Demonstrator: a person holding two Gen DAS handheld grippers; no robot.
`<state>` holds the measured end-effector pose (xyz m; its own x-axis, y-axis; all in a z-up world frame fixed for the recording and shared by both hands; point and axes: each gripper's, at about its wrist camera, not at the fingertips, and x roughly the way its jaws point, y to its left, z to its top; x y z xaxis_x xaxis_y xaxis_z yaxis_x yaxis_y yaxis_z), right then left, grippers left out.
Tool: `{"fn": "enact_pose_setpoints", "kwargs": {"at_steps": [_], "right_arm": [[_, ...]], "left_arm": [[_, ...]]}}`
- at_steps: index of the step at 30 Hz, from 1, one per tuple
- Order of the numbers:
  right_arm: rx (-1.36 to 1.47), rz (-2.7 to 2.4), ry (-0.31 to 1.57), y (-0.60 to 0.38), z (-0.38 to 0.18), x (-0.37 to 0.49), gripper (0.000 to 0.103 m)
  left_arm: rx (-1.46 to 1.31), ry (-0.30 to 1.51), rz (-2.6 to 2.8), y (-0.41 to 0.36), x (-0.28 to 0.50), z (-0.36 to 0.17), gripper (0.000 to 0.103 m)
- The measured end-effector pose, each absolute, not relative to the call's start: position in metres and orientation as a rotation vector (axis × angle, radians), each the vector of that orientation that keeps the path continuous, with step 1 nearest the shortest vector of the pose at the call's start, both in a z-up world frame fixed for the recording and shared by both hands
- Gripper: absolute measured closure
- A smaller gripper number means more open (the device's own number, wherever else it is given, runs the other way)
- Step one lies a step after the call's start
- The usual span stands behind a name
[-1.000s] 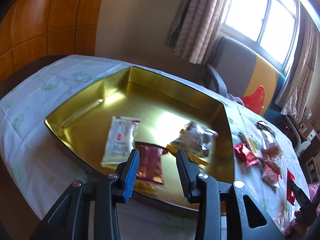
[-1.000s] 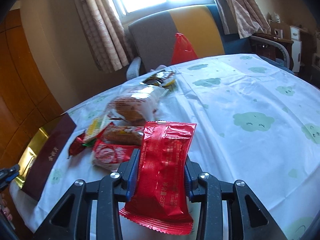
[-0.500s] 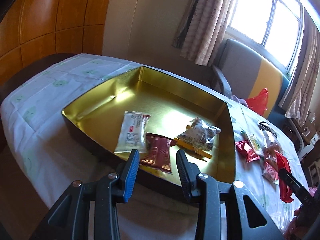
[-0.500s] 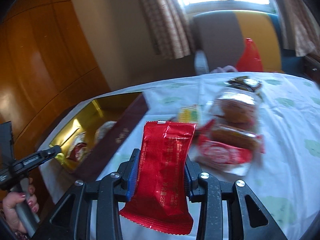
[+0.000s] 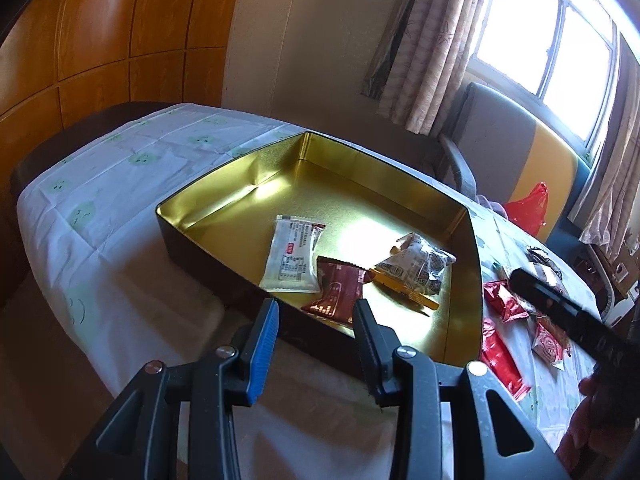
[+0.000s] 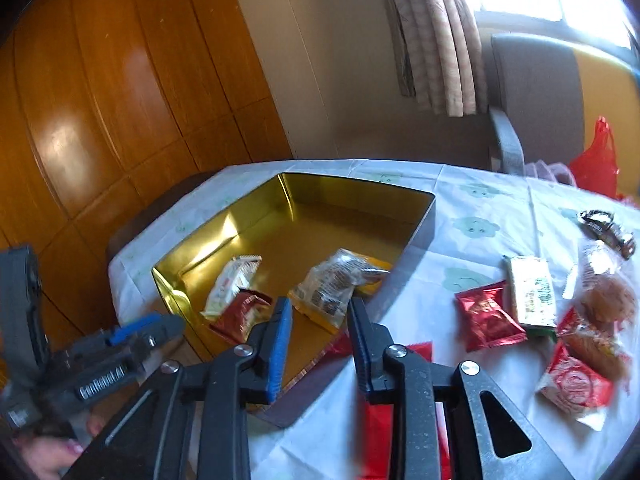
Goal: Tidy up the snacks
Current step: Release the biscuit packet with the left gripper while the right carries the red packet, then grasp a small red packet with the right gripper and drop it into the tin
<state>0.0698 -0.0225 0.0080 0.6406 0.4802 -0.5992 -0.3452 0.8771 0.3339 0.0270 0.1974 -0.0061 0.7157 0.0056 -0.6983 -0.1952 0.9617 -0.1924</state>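
while open, right tongs [image 6: 318, 312] overhang red packet [image 6: 378, 432].

Gold tin [image 6: 224, 224] ahead-left of right tongs holds three packets; red packet [image 6: 378, 432] lies beneath right tongs.

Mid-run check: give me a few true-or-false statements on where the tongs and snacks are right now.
1. The right tongs grip the bright red packet. False: nothing sits between them; the packet shows beneath them, outside the gold tin.
2. The white packet lies inside the gold tin. True.
3. The left tongs are open and empty. True.
4. The green-and-white packet is in the gold tin. False: it lies on the tablecloth.
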Motion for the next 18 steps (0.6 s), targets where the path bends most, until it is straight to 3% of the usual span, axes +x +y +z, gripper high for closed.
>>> {"fn": "enact_pose_setpoints", "kwargs": {"at_steps": [1,4,5,10,13,16,18], "right_arm": [[0.2,0.433,0.747,-0.029,0.006,0.07,0.07],[0.222,0.356,0.804,-0.048,-0.008,0.067,0.031],[0.228,0.346,0.83,-0.053,-0.013,0.066,0.029],[0.148,0.335,0.967,-0.049,-0.05,0.065,0.032],[0.052,0.322,0.967,-0.038,-0.062,0.063,0.041],[-0.04,0.314,0.93,-0.03,-0.062,0.058,0.06],[-0.023,0.326,0.928,-0.035,-0.061,0.056,0.064]], "left_arm": [[-0.26,0.77,0.113,0.198,0.026,-0.007,0.064],[-0.271,0.777,0.113,0.199,0.025,-0.01,0.064],[-0.278,0.788,0.111,0.199,0.026,-0.012,0.064],[-0.261,0.796,0.094,0.191,0.026,-0.014,0.064],[-0.242,0.79,0.091,0.187,0.025,-0.011,0.064],[-0.234,0.779,0.097,0.186,0.023,-0.008,0.064],[-0.238,0.777,0.099,0.187,0.023,-0.007,0.064]]}}
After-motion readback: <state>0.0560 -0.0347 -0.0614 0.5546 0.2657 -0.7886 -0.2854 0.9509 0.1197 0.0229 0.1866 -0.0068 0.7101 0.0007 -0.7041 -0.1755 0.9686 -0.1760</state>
